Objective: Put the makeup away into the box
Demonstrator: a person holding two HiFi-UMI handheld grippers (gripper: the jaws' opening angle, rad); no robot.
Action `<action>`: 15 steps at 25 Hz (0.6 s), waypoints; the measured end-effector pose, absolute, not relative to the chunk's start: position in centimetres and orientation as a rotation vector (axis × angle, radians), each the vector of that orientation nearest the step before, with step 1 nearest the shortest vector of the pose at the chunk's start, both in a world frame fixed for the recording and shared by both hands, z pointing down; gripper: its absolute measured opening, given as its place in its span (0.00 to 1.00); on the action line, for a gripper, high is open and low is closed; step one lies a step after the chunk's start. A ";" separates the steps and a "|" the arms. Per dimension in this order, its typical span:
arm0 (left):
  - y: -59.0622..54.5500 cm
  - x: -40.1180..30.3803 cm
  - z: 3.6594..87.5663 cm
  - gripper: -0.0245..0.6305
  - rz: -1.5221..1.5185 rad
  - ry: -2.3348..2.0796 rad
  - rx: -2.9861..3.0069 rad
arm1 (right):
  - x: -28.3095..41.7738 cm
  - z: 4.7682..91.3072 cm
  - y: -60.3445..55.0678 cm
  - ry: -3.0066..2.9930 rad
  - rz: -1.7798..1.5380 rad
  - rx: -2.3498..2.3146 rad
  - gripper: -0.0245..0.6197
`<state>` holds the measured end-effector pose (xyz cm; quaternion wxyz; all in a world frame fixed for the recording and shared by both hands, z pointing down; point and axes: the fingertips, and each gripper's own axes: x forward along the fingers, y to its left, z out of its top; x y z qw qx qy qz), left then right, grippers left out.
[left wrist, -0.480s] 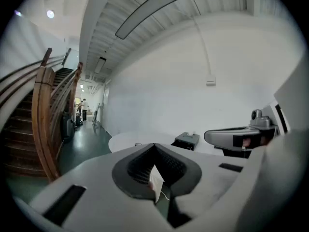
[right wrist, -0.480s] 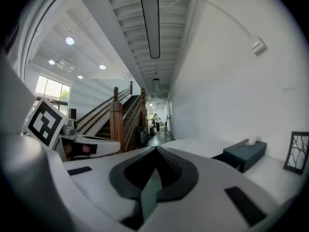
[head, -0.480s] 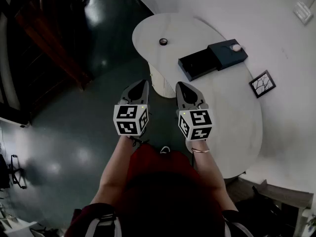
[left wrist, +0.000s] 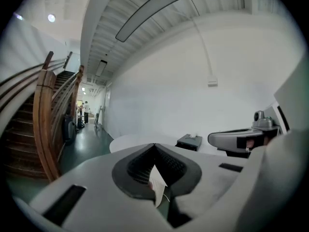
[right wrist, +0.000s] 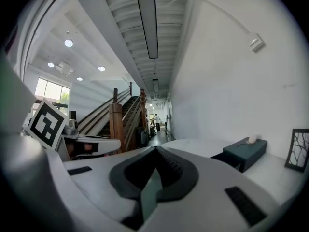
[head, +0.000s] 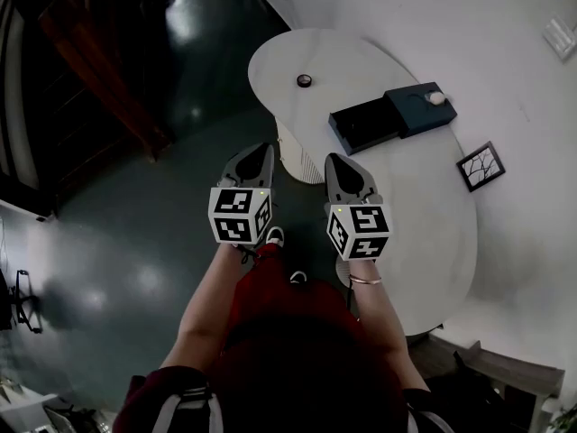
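A dark blue box lies on the white oval table, its drawer pulled out toward me. A small white item rests on the box's top. A small round dark makeup pot sits alone near the table's far end. Both grippers hang in the air short of the table's near edge, side by side and far from the box. My left gripper is shut with nothing held. My right gripper also has its jaws together and holds nothing. The box lies ahead of both.
A framed picture leans on the table by the white wall. A wooden staircase rises at the left over a dark glossy floor. The table's white pedestal stands just ahead of the grippers. People stand far down the corridor.
The person has taken a small step; a shoe now shows below the left gripper. The table has drifted slightly in the head view. Both grippers keep their pose, still shut.
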<state>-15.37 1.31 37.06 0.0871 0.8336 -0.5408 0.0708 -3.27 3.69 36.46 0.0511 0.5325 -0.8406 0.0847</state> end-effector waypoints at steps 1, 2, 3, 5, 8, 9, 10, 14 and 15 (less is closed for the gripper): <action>1.1 -15.4 37.1 0.07 0.215 -1.613 2.480 | -3.2 36.5 3.6 -2.556 0.261 1.624 0.06; 0.9 -15.5 37.2 0.07 0.218 -1.615 2.477 | -3.1 36.6 3.5 -2.553 0.263 1.626 0.06; 0.7 -15.5 37.3 0.07 0.221 -1.617 2.474 | -3.1 36.7 3.3 -2.550 0.265 1.627 0.06; 0.1 -15.5 37.4 0.07 0.228 -1.618 2.468 | -2.9 36.7 2.8 -2.545 0.271 1.634 0.06; -1.1 -15.3 38.0 0.07 0.250 -1.606 2.460 | -2.8 36.8 1.9 -2.540 0.272 1.641 0.06; -1.5 -15.2 38.3 0.07 0.260 -1.600 2.457 | -2.8 37.0 1.6 -2.537 0.271 1.642 0.06; -1.9 -15.2 38.6 0.07 0.268 -1.591 2.454 | -2.8 37.2 1.2 -2.533 0.272 1.642 0.06; -4.2 -14.7 39.6 0.07 0.288 -1.558 2.441 | -2.8 37.7 -0.6 -2.522 0.284 1.634 0.06; -4.9 -14.5 39.8 0.07 0.297 -1.550 2.441 | -2.7 37.8 -1.2 -2.519 0.286 1.635 0.06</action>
